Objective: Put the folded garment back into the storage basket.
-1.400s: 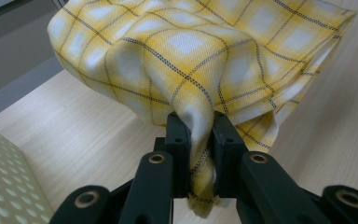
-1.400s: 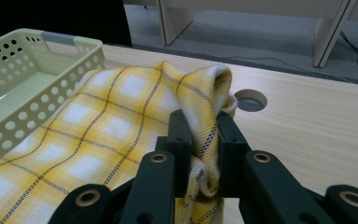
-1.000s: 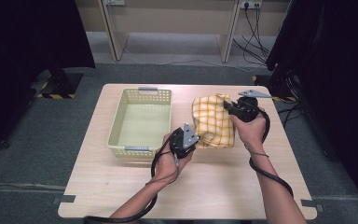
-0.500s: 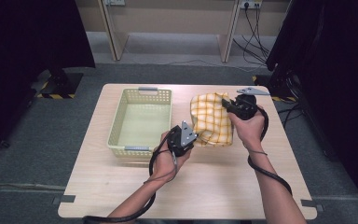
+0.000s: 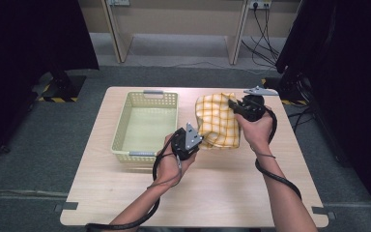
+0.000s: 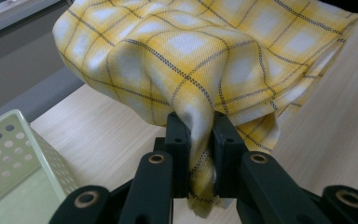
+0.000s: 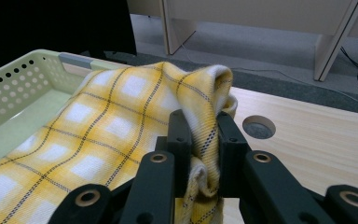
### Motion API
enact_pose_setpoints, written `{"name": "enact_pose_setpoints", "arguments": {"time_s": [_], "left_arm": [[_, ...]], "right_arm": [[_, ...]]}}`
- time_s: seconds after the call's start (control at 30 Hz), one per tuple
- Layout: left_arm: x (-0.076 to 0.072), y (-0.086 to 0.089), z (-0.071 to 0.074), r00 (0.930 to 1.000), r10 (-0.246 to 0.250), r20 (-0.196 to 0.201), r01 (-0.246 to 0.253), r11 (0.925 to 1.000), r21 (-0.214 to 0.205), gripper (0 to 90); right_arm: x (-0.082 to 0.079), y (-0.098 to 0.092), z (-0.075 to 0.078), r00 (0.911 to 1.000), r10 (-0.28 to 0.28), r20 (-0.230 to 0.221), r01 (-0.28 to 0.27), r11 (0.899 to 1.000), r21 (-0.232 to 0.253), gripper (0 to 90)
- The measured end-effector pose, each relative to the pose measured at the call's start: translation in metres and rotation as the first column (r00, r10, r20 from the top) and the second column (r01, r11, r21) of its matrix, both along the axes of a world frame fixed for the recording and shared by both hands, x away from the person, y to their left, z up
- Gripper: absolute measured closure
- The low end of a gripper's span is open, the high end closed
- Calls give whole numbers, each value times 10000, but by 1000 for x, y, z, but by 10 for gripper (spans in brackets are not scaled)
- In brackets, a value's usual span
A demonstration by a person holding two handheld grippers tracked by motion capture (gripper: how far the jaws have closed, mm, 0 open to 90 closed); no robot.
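A yellow checked cloth [image 5: 218,123] hangs between both grippers, lifted off the table just right of the pale green basket [image 5: 145,126]. My left gripper [image 5: 198,141] is shut on the cloth's near left corner; in the left gripper view the cloth [image 6: 200,70] bunches between the jaws of that gripper [image 6: 200,135]. My right gripper [image 5: 233,106] is shut on the far right edge; in the right gripper view a fold of cloth [image 7: 121,121] sits pinched in that gripper [image 7: 204,135], with the basket [image 7: 14,84] to the left.
The wooden table [image 5: 222,193] has bare room in front and to the right. A round cable hole [image 7: 259,126] lies in the tabletop beyond the right gripper. Cables trail from both grippers along the forearms. Desk legs and wall cables stand behind the table.
Both grippers have carried the cloth slightly left toward the basket, and the cloth now hangs a little higher and more gathered.
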State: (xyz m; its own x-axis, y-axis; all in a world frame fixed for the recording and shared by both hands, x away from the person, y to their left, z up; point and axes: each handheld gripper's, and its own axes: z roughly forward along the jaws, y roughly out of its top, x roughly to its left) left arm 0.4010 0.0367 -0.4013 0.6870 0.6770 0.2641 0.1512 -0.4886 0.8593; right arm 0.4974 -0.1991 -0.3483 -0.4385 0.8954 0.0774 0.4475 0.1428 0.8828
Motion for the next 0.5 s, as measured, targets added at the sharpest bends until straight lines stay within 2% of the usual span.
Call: {"name": "enact_pose_setpoints", "arguments": {"time_s": [0.5], "left_arm": [[2,13,5,9997,245,42,-245,9997,26,794]], "right_arm": [[4,14,5,9999,129,48,-129,9999,48,799]]}}
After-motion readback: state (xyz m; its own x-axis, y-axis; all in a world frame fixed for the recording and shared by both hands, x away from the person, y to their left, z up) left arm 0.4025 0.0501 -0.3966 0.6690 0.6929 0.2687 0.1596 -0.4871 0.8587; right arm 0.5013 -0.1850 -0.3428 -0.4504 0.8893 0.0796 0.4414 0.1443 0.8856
